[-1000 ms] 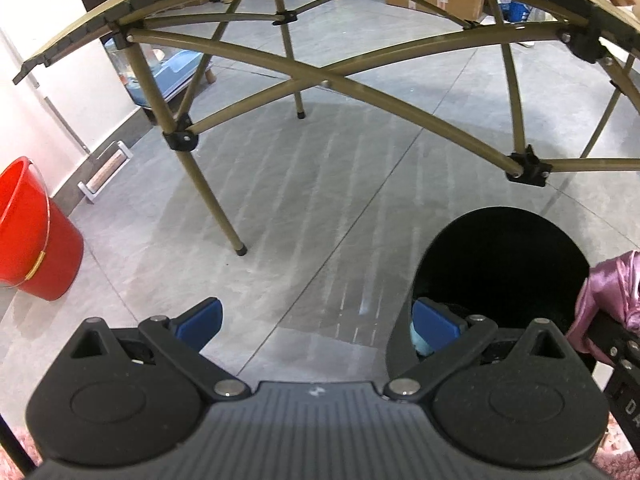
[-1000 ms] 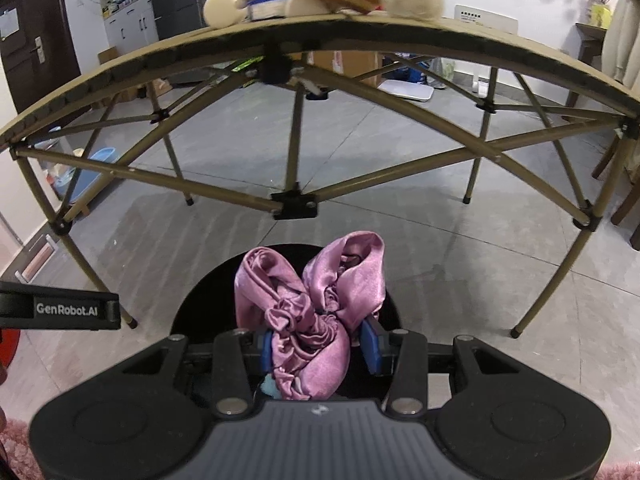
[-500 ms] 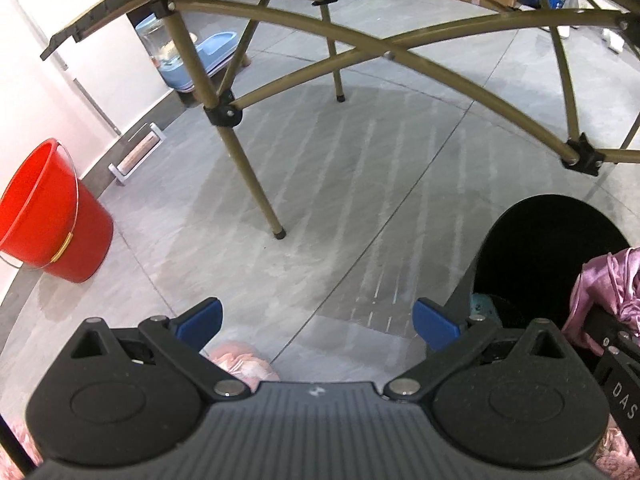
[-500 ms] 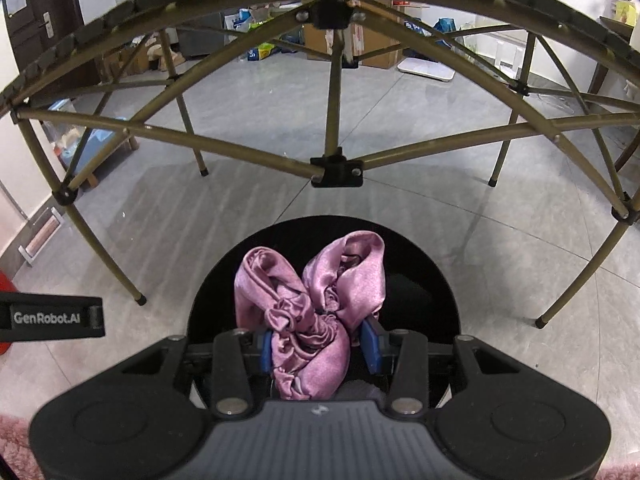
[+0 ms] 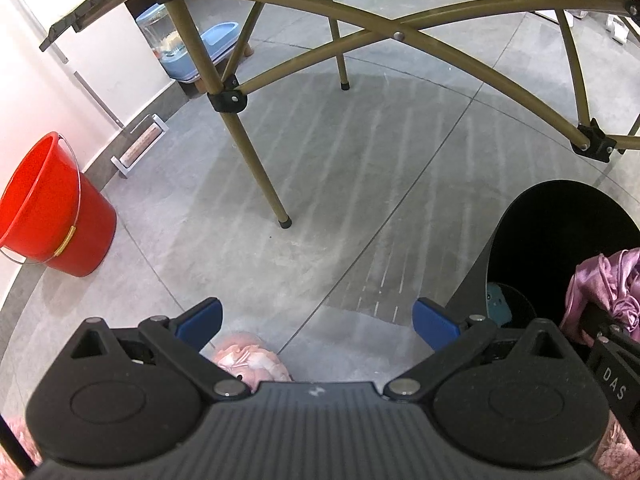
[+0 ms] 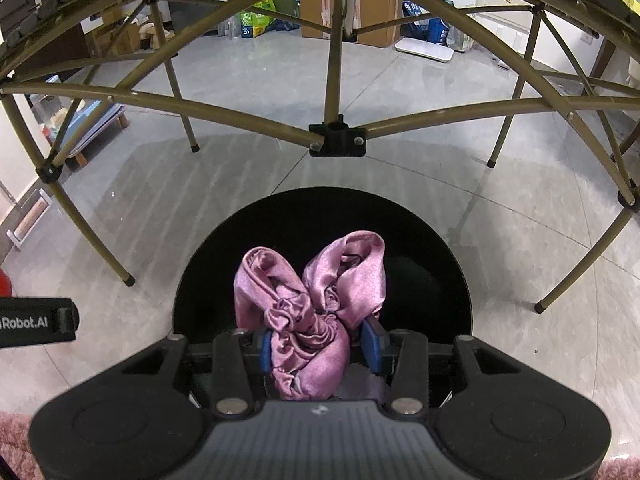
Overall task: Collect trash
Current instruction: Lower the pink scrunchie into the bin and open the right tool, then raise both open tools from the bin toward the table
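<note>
Between the fingers of our right gripper (image 6: 318, 346) we have the pink satin scrunchie (image 6: 310, 304) clamped, its folds bulging up past the blue pads. Directly beyond and beneath those fingers gapes the black bin (image 6: 440, 248), so the scrunchie hangs over its mouth. Our left gripper (image 5: 318, 318) has its fingers spread wide with nothing between them but floor; a pale pink fluffy thing (image 5: 248, 362) lies just behind the left finger. The bin sits beside the right finger. Further ahead stands a folding table's leg (image 5: 256, 168), and far left a red bucket (image 5: 52, 208).
</note>
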Demonstrator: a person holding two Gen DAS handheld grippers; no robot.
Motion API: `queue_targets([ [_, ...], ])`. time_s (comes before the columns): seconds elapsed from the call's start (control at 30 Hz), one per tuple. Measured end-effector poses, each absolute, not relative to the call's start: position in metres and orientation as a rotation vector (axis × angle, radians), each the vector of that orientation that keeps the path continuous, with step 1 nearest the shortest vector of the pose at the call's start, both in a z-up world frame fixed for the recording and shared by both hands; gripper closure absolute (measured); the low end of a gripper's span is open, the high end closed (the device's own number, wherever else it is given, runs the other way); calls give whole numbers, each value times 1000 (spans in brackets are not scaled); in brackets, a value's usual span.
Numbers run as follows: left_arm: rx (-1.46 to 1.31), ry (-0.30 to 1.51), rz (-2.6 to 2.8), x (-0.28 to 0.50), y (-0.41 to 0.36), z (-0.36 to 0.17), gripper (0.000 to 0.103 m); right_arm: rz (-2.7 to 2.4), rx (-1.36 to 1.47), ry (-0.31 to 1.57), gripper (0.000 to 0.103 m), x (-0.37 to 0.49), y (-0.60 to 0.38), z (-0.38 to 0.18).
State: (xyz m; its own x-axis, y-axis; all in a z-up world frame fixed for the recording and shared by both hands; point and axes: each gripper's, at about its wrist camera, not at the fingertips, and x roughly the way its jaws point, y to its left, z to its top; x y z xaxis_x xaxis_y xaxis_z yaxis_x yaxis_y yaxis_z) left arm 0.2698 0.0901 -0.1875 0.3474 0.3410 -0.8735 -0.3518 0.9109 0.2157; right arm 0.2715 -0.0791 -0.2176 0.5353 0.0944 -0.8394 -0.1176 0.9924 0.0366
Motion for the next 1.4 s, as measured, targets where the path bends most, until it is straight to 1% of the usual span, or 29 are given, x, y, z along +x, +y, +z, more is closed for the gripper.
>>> queue_targets([
  [0.03, -8, 1130, 451, 270, 90, -188, 0, 128, -22, 1002, 58, 272, -79, -218],
  [0.1, -9, 1132, 454, 270, 89, -188, 0, 130, -9, 1012, 57, 273, -81, -218],
  [0.13, -9, 1132, 455, 270, 89, -188, 0, 131, -4, 1015, 56, 273, -81, -218],
  [0.2, -9, 1133, 456, 270, 88, -188, 0, 124, -6, 1017, 45, 274, -81, -219],
  [0.27, -9, 1133, 455, 270, 88, -188, 0, 120, -7, 1017, 26, 274, -81, -219],
  [0.37, -8, 1134, 452, 271, 88, -189, 0, 107, -16, 1016, 17, 275, -82, -219],
  [0.63, -12, 1131, 446, 270, 87, -189, 0, 126, 1, 1040, 15, 275, -82, -221],
  [0.97, -33, 1109, 447, 268, 88, -183, 0, 117, 12, 1033, 15, 275, -85, -218],
  [1.13, -63, 1058, 443, 265, 87, -172, 0, 102, 15, 991, 15, 273, -91, -208],
  [1.4, -91, 898, 419, 257, 82, -141, 0, 60, 43, 872, 15, 267, -111, -181],
])
